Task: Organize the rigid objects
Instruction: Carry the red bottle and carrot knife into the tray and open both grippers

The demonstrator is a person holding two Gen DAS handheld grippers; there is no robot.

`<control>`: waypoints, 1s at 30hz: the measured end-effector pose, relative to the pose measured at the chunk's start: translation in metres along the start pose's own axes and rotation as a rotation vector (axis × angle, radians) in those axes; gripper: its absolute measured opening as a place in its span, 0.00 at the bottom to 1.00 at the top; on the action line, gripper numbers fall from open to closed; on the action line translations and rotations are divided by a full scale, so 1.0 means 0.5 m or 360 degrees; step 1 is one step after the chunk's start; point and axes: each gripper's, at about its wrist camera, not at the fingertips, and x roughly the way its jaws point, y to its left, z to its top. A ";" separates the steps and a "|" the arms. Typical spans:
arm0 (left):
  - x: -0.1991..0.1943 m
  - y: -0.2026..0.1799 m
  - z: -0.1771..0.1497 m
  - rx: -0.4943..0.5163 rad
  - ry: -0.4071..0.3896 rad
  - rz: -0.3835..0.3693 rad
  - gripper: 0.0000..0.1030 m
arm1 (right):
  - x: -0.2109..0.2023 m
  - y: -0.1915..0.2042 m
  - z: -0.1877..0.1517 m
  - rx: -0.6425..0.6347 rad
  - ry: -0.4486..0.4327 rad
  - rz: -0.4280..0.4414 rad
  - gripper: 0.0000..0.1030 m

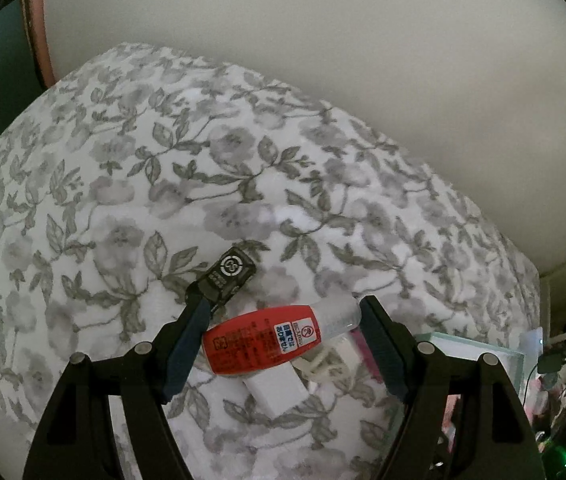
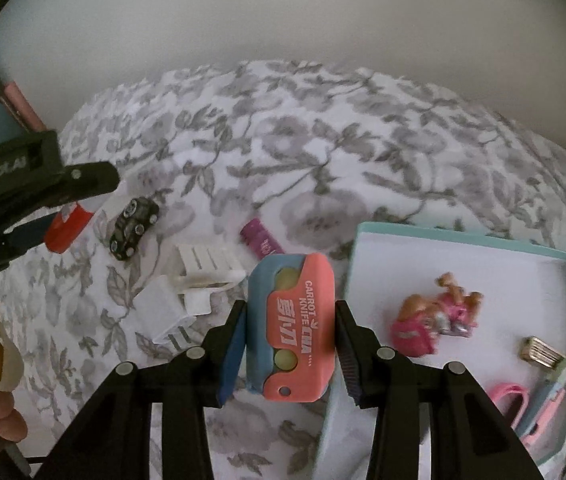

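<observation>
left gripper (image 1: pixel 279 334): clamped on red bottle (image 1: pixel 261 338) | right gripper (image 2: pixel 289 334): clamped on carrot knife toy (image 2: pixel 291 326), beside teal tray (image 2: pixel 459 248)

Soft matt floral cloth (image 1: pixel 243 184) is covering the surface; the red bottle (image 1: pixel 259 338) is looking glossy plastic, the tray (image 2: pixel 463 248) smooth matt card.
</observation>
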 end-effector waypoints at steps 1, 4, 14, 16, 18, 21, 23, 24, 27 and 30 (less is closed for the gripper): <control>-0.008 -0.007 -0.002 0.0012 -0.0008 -0.0003 0.76 | -0.009 -0.008 0.001 0.0011 -0.0012 0.0000 0.43; -0.030 -0.035 -0.010 0.0063 -0.0035 -0.0012 0.76 | -0.039 -0.039 0.003 0.0052 -0.0045 -0.0007 0.43; -0.035 -0.178 -0.090 0.0324 -0.0014 -0.0074 0.76 | -0.082 -0.206 -0.003 0.0325 -0.0068 -0.0102 0.43; -0.034 -0.202 -0.103 0.0363 -0.0007 -0.0084 0.76 | -0.087 -0.235 -0.004 0.0368 -0.0073 -0.0112 0.43; -0.033 -0.231 -0.116 0.0410 0.0007 -0.0105 0.76 | -0.094 -0.266 -0.007 0.0417 -0.0082 -0.0118 0.43; -0.031 -0.270 -0.136 0.0467 0.0034 -0.0141 0.76 | -0.101 -0.305 -0.012 0.0481 -0.0090 -0.0134 0.43; -0.029 -0.297 -0.149 0.0506 0.0052 -0.0167 0.76 | -0.106 -0.328 -0.016 0.0518 -0.0096 -0.0132 0.43; -0.028 -0.307 -0.154 0.0521 0.0058 -0.0172 0.76 | -0.107 -0.337 -0.018 0.0532 -0.0098 -0.0133 0.43; -0.024 -0.337 -0.172 0.0575 0.0068 -0.0173 0.76 | -0.113 -0.362 -0.023 0.0556 -0.0100 -0.0151 0.43; -0.015 -0.365 -0.191 0.0632 0.0083 -0.0163 0.76 | -0.113 -0.384 -0.027 0.0585 -0.0097 -0.0152 0.43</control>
